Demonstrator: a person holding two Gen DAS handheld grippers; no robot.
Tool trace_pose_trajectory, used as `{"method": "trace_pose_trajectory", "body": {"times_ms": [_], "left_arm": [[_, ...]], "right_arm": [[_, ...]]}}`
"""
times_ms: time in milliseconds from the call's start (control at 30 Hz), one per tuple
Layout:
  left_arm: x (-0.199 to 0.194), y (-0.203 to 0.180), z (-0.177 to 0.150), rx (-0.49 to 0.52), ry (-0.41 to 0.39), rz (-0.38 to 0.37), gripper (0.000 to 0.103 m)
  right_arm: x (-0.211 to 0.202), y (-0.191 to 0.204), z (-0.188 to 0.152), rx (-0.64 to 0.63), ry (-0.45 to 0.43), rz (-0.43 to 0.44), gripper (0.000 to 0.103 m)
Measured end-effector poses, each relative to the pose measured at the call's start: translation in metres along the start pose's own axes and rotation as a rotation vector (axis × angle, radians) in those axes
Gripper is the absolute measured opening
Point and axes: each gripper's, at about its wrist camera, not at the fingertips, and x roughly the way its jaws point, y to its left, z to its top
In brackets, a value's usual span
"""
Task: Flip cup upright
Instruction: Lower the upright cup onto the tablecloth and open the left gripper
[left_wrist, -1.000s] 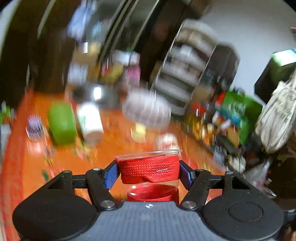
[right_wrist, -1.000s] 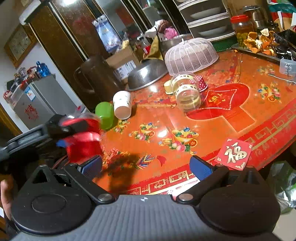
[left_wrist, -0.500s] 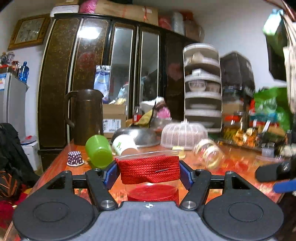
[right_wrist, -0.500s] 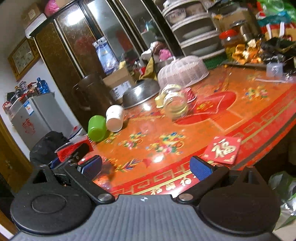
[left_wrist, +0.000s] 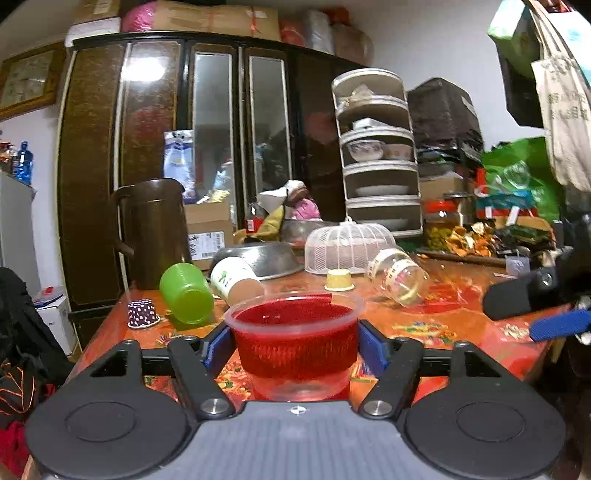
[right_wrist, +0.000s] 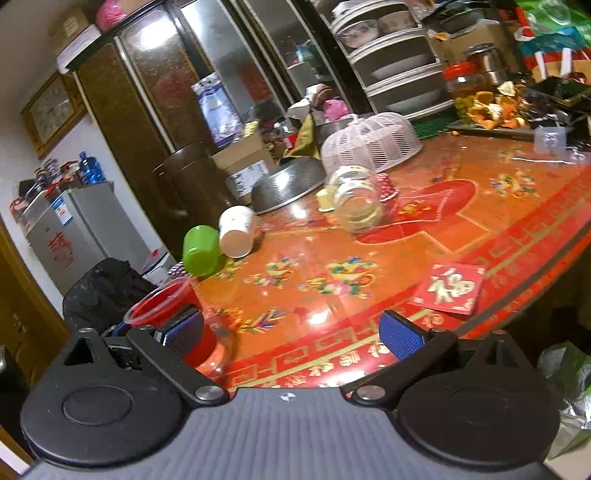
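My left gripper (left_wrist: 293, 341) is shut on a clear plastic cup lined with red fabric (left_wrist: 295, 345). The cup stands upright, mouth up, with its base at the orange table (left_wrist: 436, 325) near the front left corner. The same cup (right_wrist: 166, 306) shows in the right wrist view at the table's left edge, partly hidden behind my right gripper's left finger. My right gripper (right_wrist: 291, 332) is open and empty, over the table's front edge. It shows at the right edge of the left wrist view (left_wrist: 535, 306).
On their sides lie a green cup (left_wrist: 186, 293), a white paper cup (left_wrist: 236, 280) and a glass jar (left_wrist: 400, 277). Behind are a steel bowl (left_wrist: 258, 256), a mesh food cover (left_wrist: 349, 249) and a brown jug (left_wrist: 151, 232). A red envelope (right_wrist: 448, 288) lies near the front edge.
My left gripper has levelled out and lowered the cup from a tilted, lifted pose to upright at the table. My right gripper stayed open and shifted little.
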Motion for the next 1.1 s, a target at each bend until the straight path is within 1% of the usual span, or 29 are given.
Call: {"method": "trace_pose_trajectory", "body": {"times_ms": [67,100,133,167,267,300,367,400,433,467,500,533,600,633,667,733,800,833,900,1000,1033,1100], "left_arm": [[0.001,0.002,-0.001,0.005,0.01,-0.013,0.086],[0.001,0.003,-0.001,0.007,0.012,-0.021,0.088],[0.001,0.005,-0.002,0.009,0.023,-0.031,0.094],[0.001,0.006,-0.003,0.013,0.039,-0.047,0.097],[-0.001,0.013,-0.009,0.03,0.105,-0.112,0.097],[-0.005,0.019,-0.011,0.026,0.134,-0.154,0.097],[-0.016,0.033,-0.013,-0.025,0.178,-0.229,0.097],[-0.025,0.042,-0.012,-0.056,0.197,-0.249,0.097],[-0.032,0.051,-0.009,-0.073,0.207,-0.251,0.097],[-0.038,0.059,-0.004,-0.083,0.216,-0.238,0.097],[-0.043,0.067,0.003,-0.089,0.241,-0.209,0.097],[-0.047,0.074,0.013,-0.089,0.28,-0.185,0.097],[-0.053,0.084,0.033,-0.092,0.352,-0.16,0.097],[-0.057,0.088,0.042,-0.092,0.375,-0.17,0.097],[-0.062,0.092,0.05,-0.094,0.384,-0.186,0.097],[-0.074,0.098,0.068,-0.106,0.368,-0.189,0.097],[-0.08,0.102,0.081,-0.107,0.363,-0.157,0.097],[-0.08,0.103,0.085,-0.109,0.376,-0.143,0.097],[-0.076,0.103,0.094,-0.129,0.401,-0.131,0.097],[-0.065,0.102,0.098,-0.166,0.449,-0.162,0.097],[-0.063,0.101,0.097,-0.181,0.459,-0.176,0.097],[-0.06,0.095,0.095,-0.177,0.462,-0.187,0.097]], "right_arm": [[0.002,0.007,0.0,-0.021,0.005,0.006,0.102],[0.003,0.01,0.001,-0.03,0.006,0.008,0.102],[0.004,0.013,0.001,-0.038,0.007,0.008,0.102],[0.004,0.016,0.001,-0.045,0.007,0.007,0.102],[0.004,0.025,0.002,-0.077,-0.002,0.005,0.102],[0.004,0.029,0.002,-0.093,-0.008,0.002,0.102],[0.003,0.038,0.0,-0.151,-0.029,-0.004,0.102],[0.001,0.044,-0.001,-0.191,-0.045,-0.011,0.102],[0.0,0.051,-0.002,-0.222,-0.072,-0.026,0.102],[-0.004,0.057,-0.003,-0.257,-0.103,-0.036,0.102],[-0.007,0.063,-0.002,-0.286,-0.125,-0.04,0.102],[-0.01,0.069,-0.001,-0.309,-0.129,-0.041,0.102],[-0.018,0.08,0.006,-0.339,-0.107,-0.031,0.102],[-0.023,0.085,0.01,-0.349,-0.097,-0.031,0.102],[-0.028,0.091,0.015,-0.362,-0.08,-0.04,0.102],[-0.034,0.101,0.024,-0.382,-0.043,-0.061,0.102],[-0.041,0.106,0.033,-0.384,-0.014,-0.054,0.102],[-0.043,0.106,0.037,-0.375,-0.002,-0.049,0.102],[-0.044,0.106,0.044,-0.363,0.026,-0.046,0.102],[-0.037,0.104,0.045,-0.364,0.069,-0.053,0.102],[-0.034,0.102,0.043,-0.36,0.081,-0.049,0.102],[-0.031,0.098,0.04,-0.328,0.097,-0.033,0.102]]}}
